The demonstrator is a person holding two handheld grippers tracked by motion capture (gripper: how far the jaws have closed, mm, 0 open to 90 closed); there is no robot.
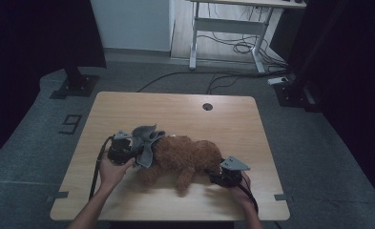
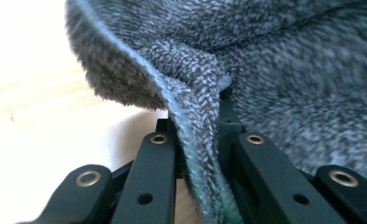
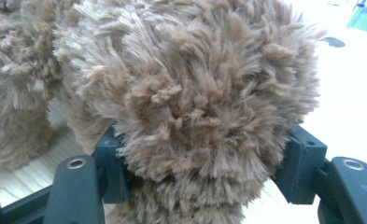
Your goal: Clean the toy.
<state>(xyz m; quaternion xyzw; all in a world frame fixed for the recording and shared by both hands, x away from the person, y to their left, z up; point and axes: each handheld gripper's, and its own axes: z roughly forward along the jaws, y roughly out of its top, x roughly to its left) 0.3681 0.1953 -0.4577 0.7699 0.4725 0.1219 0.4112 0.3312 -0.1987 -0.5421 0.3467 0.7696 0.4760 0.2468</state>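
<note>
A brown plush bear (image 1: 185,160) lies on its side on the wooden table (image 1: 175,109). A grey fleece cloth (image 1: 146,140) is draped over its left end. My left gripper (image 1: 128,150) sits at the cloth's left side, shut on a fold of the cloth (image 2: 197,135) pinched between its black jaws. My right gripper (image 1: 218,174) is at the bear's right end, and its jaws press on either side of a round furry part of the bear (image 3: 200,102).
A round cable hole (image 1: 207,106) sits near the table's far edge. Behind the table stand a desk frame (image 1: 228,28) with loose cables on the floor and a black stand base (image 1: 74,86) at the left.
</note>
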